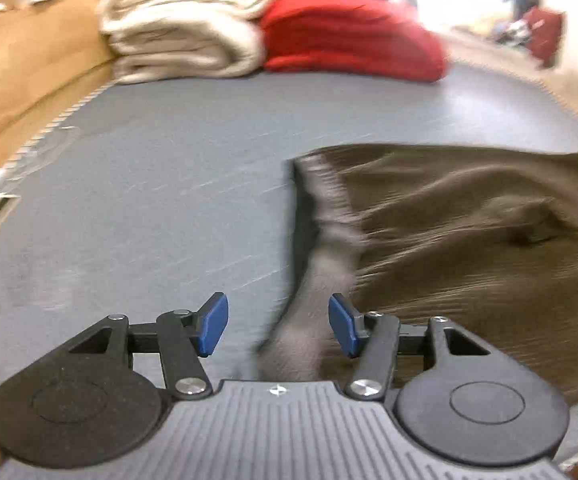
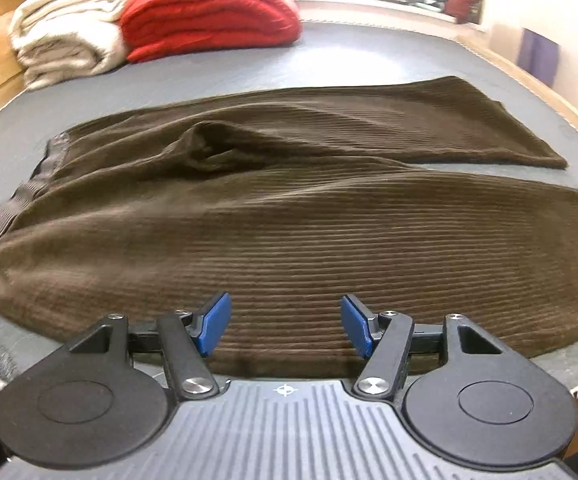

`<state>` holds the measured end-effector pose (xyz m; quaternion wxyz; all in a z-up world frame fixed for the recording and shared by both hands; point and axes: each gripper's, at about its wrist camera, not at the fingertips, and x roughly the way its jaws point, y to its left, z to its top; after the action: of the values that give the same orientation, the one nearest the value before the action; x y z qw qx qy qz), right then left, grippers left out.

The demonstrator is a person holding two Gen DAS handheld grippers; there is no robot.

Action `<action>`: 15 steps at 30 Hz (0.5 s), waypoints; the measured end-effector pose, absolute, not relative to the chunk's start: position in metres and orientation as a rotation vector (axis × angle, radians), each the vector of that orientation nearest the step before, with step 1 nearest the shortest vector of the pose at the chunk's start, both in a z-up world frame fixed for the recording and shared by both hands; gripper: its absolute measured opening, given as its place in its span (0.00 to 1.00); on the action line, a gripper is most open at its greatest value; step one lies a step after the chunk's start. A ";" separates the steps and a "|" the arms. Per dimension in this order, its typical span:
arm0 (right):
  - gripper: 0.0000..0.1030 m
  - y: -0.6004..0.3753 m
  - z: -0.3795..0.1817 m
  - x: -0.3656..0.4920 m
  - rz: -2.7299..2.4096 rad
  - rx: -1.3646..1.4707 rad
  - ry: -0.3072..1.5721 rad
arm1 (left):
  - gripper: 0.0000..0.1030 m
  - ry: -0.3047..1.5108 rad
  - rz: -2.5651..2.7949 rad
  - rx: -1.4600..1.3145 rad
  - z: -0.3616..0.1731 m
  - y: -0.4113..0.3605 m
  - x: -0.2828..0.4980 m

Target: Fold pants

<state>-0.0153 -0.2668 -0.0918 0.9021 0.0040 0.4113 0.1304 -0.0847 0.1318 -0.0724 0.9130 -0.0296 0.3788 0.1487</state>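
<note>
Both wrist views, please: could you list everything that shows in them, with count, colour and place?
pants: one pair, brown ribbed, spread flat on the mat, waistband to the left, legs to the right, not yet folded.
mat: one, grey, covers the table top.
table: one, light wood, its edge shows around the mat.
red blanket: one, folded, at the far side of the mat.
cream blanket: one, folded, left of the red blanket and touching it.
left gripper: one, black with blue pads, open, at the waistband end of the pants.
right gripper: one, black with blue pads, open, over the near edge of the pants.
</note>
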 end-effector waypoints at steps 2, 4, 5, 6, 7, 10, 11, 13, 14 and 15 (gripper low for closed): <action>0.62 -0.270 -0.101 -0.011 0.245 0.021 0.903 | 0.37 0.803 0.188 -0.102 -0.079 0.125 -0.080; 0.62 -0.272 -0.119 -0.004 0.221 0.029 1.037 | 0.28 0.922 0.104 -0.123 -0.100 0.118 -0.069; 0.62 -0.274 -0.125 -0.003 0.213 0.045 1.069 | 0.28 1.038 0.095 -0.094 -0.118 0.114 -0.061; 0.62 -0.276 -0.126 -0.004 0.207 0.066 1.068 | 0.27 1.128 0.098 -0.066 -0.136 0.110 -0.056; 0.62 -0.276 -0.124 -0.003 0.205 0.071 1.059 | 0.27 1.117 0.102 -0.051 -0.139 0.108 -0.055; 0.62 -0.275 -0.112 -0.008 0.225 0.066 0.982 | 0.28 1.049 0.103 -0.009 -0.128 0.098 -0.050; 0.61 -0.276 -0.106 -0.011 0.225 0.059 0.947 | 0.29 1.027 0.100 -0.008 -0.124 0.096 -0.050; 0.61 -0.277 -0.087 -0.016 0.232 0.039 0.840 | 0.31 0.988 0.081 -0.018 -0.116 0.091 -0.056; 0.61 -0.276 -0.074 -0.019 0.247 0.013 0.770 | 0.31 0.972 0.074 -0.021 -0.114 0.090 -0.053; 0.60 -0.273 -0.061 -0.021 0.249 -0.018 0.707 | 0.32 0.960 0.068 -0.021 -0.112 0.091 -0.052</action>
<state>-0.0212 -0.2728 -0.0612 0.9305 -0.0086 0.3453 0.1218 -0.0516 0.0913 -0.1122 0.8864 -0.0100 0.4616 0.0326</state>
